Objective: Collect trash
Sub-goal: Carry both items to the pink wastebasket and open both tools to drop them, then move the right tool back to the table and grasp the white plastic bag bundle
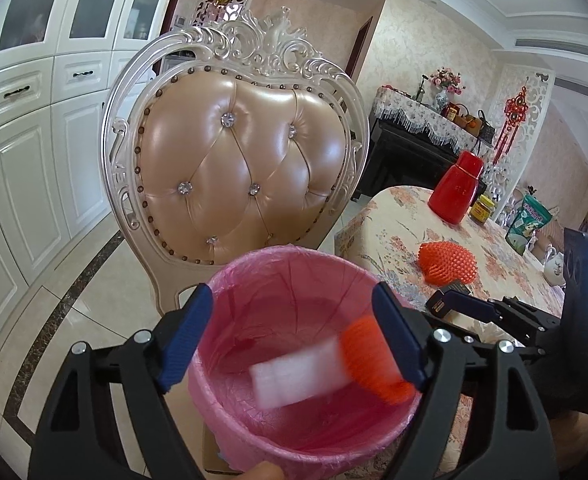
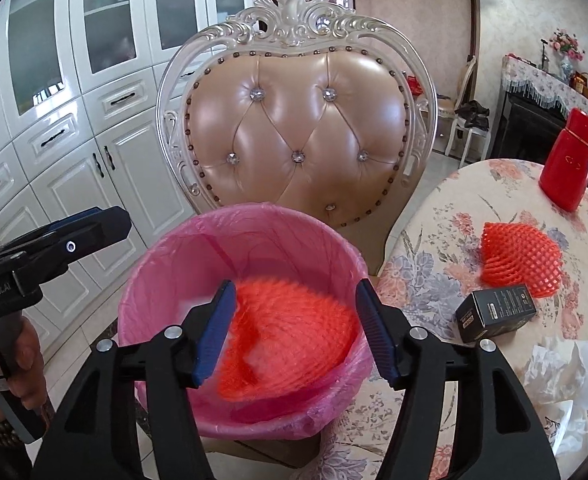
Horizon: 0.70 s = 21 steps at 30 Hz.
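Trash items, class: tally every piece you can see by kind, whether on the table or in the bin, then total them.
Orange foam nets: 2
White pieces in the bin: 1
Black boxes: 1
Crumpled white papers: 1
Total: 5

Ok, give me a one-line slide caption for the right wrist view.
Open right gripper above the pink-lined bin as an orange foam net drops in; another net waits on the table.
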Motion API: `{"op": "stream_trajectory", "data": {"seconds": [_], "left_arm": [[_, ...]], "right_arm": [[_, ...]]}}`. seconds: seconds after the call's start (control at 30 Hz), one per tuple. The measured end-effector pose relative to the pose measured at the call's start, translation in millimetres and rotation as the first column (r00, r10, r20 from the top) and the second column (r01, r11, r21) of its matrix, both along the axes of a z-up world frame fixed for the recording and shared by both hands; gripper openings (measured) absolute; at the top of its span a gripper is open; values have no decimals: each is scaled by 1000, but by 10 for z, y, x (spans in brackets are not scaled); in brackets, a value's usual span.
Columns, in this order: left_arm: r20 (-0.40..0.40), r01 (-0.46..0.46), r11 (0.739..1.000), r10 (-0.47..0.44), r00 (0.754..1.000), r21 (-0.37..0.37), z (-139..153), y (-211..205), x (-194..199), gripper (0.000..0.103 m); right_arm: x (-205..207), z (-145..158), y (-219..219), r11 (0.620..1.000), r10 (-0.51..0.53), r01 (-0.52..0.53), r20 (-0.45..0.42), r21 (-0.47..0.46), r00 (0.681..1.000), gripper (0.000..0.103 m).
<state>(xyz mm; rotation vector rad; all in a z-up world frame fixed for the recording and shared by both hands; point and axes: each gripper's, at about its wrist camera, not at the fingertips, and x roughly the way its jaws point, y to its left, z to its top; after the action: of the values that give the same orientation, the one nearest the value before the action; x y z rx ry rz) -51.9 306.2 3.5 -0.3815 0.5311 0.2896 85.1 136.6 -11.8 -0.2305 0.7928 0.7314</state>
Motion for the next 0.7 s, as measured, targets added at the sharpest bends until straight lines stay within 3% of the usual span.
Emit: {"op": "stream_trajectory", "data": {"seconds": [0.1, 0.7], "left_arm": [[-2, -2, 1000, 2, 1000, 2, -6, -8, -7, 79], [-7, 70, 997, -70, 998, 43, 24, -390, 100, 86]], "right_arm": [[0, 0, -38, 1000, -6, 6, 1, 1, 1000, 66], [-95, 162, -756, 991, -133, 131, 43, 35, 990, 71]]}}
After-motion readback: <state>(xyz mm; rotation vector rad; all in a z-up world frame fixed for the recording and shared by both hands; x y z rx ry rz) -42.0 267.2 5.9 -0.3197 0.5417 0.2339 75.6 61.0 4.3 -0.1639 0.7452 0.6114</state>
